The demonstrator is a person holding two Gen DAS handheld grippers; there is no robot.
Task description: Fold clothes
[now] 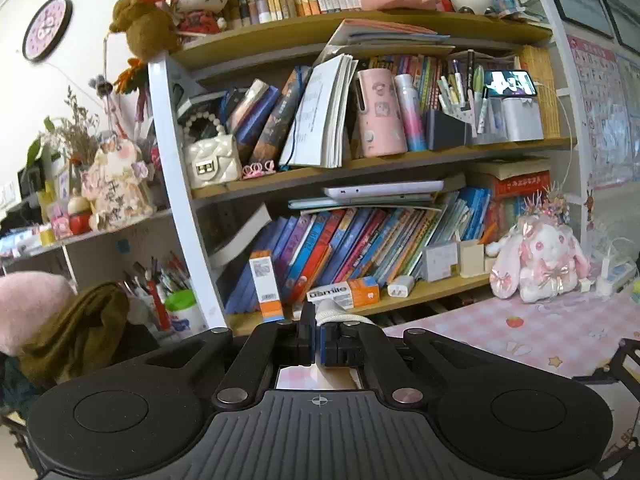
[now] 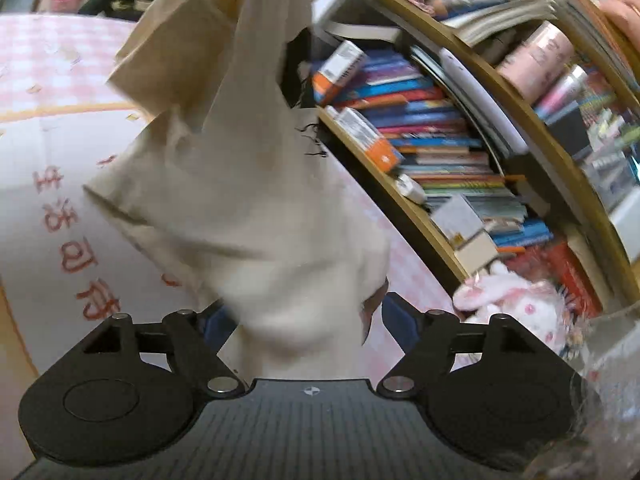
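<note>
A cream-coloured garment hangs in the air in front of the right wrist camera, bunched and creased, above the pink checked tablecloth. My right gripper stands open with its jaws wide apart, and the lower bulk of the cloth sags between them. My left gripper is shut, pinching a small fold of the cream cloth at its tips, raised and facing the bookshelf. Most of the garment is out of the left wrist view.
A crowded bookshelf stands close ahead with books, boxes and a pink cup. A pink plush rabbit sits on the tablecloth at the right. A brown cloth and a pink cushion lie at the left.
</note>
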